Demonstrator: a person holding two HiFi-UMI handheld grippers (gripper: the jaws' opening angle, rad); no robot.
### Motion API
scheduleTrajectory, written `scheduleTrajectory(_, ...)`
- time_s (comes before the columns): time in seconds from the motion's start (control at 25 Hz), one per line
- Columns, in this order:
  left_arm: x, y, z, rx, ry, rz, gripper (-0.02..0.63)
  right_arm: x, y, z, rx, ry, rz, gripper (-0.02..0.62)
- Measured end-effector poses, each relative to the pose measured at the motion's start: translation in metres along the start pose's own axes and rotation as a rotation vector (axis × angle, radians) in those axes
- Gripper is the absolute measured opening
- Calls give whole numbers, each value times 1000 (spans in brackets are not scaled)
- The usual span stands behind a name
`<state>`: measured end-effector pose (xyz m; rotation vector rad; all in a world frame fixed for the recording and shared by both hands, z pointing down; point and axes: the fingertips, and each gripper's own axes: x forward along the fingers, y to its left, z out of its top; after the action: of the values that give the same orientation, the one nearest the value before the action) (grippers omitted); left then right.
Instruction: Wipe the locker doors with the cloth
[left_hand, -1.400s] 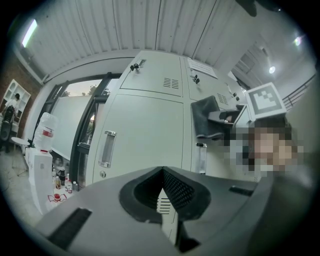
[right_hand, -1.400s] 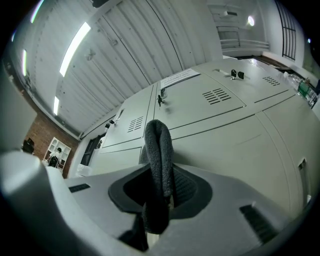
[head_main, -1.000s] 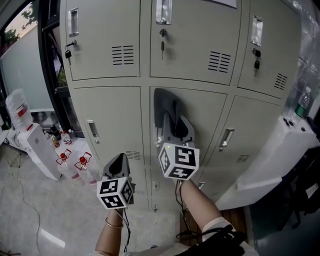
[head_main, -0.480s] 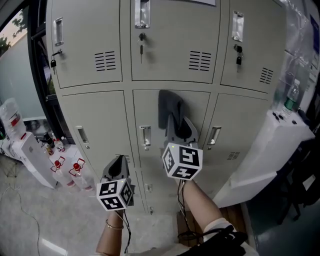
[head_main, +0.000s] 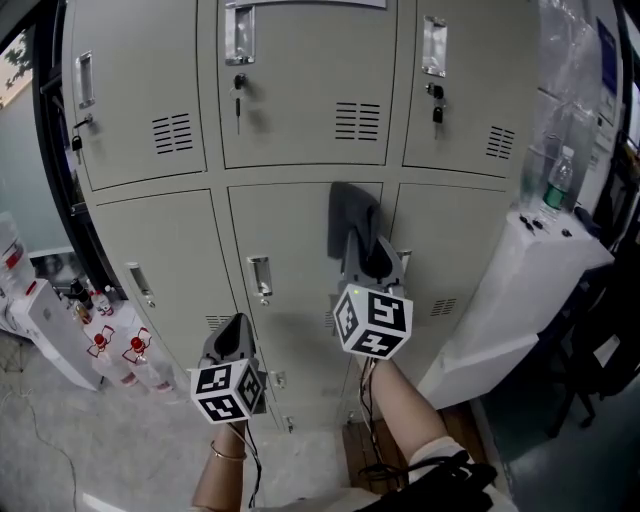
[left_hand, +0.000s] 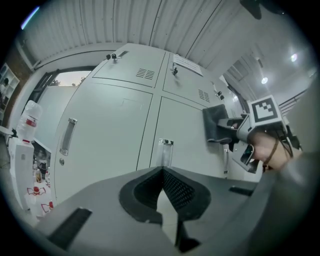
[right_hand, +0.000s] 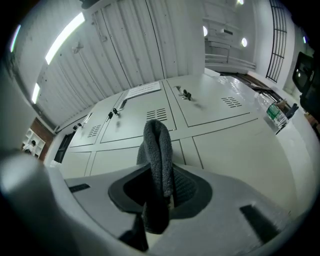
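Observation:
A dark grey cloth (head_main: 350, 212) lies pressed flat against the upper right part of the middle-row centre locker door (head_main: 295, 240). My right gripper (head_main: 366, 262) is shut on the cloth's lower end. In the right gripper view the cloth (right_hand: 158, 147) stands folded up between the jaws of the right gripper (right_hand: 161, 186). My left gripper (head_main: 233, 336) hangs lower and to the left, shut and empty, a short way off the lockers. The left gripper view shows the left gripper (left_hand: 162, 173) with its pads meeting, and the cloth (left_hand: 215, 123) off to the right.
The beige lockers have recessed handles (head_main: 260, 277), vent slots and keys in the top row (head_main: 238, 92). A white slanted cabinet (head_main: 520, 290) with a bottle (head_main: 558, 176) stands at the right. Red-labelled bottles (head_main: 100, 345) and a white unit (head_main: 40, 325) sit on the floor at the left.
The right gripper has slid the cloth rightward across the centre door, from its left part to near its right edge. The left gripper has kept its place below.

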<state>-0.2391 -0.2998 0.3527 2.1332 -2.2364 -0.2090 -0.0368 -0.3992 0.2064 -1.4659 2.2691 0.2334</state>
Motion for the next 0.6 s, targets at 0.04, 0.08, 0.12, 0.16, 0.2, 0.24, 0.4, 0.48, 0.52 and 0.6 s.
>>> scheduleTrajectory(0.04,2,-4,-1,-2,1,-5,3,-1,-7,1,-3,-2,-11,74)
scheduleTrajectory(0.08,3,-9,-1,-3,1,-10,3,-2,-15,3,-6,-4,-21,74)
scheduleTrajectory(0.12,4,-13,-2,-4,3,-16,3,-3,-22,4,-8,-5,-31,74)
scheduleTrajectory(0.16,5,-17,-3,-4,4,-20,3,-4,-28,5,-10,-6,-39,74)
scheduleTrajectory(0.2,7,-20,-4,-4,6,-25,3,-5,-35,6,-13,-6,-47,74)
scheduleTrajectory(0.24,8,-24,-4,-3,8,-29,3,-6,-41,8,-17,-8,-55,74)
scheduleTrajectory(0.4,10,-34,-6,0,13,-40,3,-9,-65,13,-31,-12,-88,74)
scheduleTrajectory(0.48,10,-35,-7,2,17,-40,3,-10,-78,15,-34,-11,-108,74)
scheduleTrajectory(0.52,9,-36,-7,4,19,-40,3,-11,-84,16,-37,-11,-119,74)
scheduleTrajectory(0.6,9,-37,-8,7,21,-40,3,-12,-96,18,-47,-15,-140,74)
